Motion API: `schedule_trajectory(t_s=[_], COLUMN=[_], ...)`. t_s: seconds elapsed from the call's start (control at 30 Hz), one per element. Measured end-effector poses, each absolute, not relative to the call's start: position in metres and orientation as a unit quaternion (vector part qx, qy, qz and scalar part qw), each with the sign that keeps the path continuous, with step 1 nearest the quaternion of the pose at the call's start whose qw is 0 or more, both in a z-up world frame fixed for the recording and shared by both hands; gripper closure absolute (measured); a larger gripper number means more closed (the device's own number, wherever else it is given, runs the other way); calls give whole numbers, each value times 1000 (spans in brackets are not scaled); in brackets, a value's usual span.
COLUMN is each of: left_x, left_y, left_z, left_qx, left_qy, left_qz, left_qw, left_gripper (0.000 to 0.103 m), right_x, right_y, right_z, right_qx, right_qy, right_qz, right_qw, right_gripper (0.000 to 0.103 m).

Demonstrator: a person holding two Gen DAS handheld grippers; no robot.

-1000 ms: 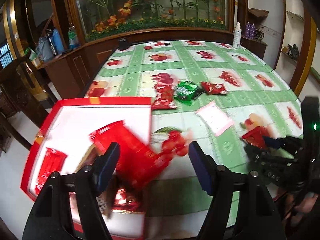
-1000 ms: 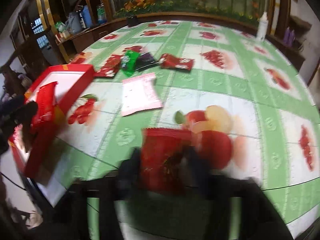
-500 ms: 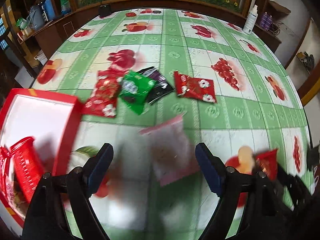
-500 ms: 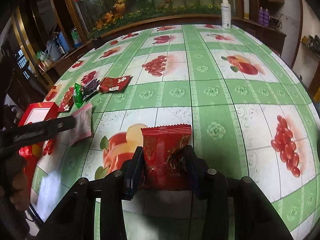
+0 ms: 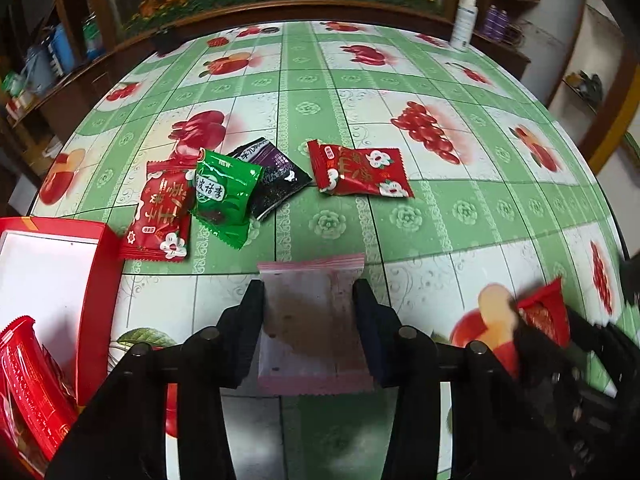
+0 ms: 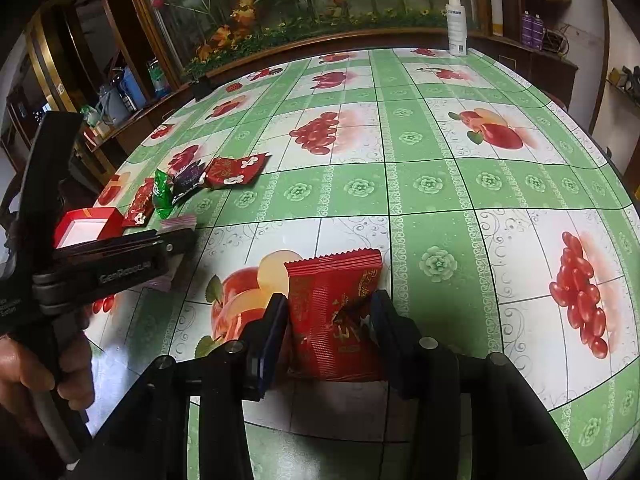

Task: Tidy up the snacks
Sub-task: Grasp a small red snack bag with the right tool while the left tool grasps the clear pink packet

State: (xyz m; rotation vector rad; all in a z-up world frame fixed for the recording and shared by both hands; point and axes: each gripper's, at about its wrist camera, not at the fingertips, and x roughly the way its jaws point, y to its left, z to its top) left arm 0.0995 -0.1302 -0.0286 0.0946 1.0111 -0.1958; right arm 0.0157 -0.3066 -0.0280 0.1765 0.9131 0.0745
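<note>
Left wrist view: 2 grippers working over a fruit-print tablecloth (image 5: 460, 216).
The red box (image 5: 94, 304) is sitting at its left edge; the left gripper (image 5: 310, 312) is closing on the pink packet (image 5: 312, 320), and the right gripper (image 6: 330, 320) is clamping a red packet (image 6: 332, 304).

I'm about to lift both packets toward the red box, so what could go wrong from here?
The left hand-held gripper is closing on the flat pink packet; thin film may slip out. The red packet in the right hand-held gripper looks crumpled and could burst if squeezed harder. The red box sits near the table edge.
</note>
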Motion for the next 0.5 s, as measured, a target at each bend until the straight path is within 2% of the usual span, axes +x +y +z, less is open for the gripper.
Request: schedule_trajectory(t_s=[0.27, 0.5], left_x=[67, 33], left_y=[-108, -90], left_z=[-34, -19], left_qx=[23, 25], left_qy=[493, 472], left_qz=[-144, -170], left_qw=[858, 865], left_gripper=[63, 63], right_x=[14, 16], right_y=[-301, -286], right_z=[-27, -26], right_qx=[90, 118], right_qy=[437, 430], right_qz=[42, 90], right_qw=[894, 890], right_gripper=[60, 62])
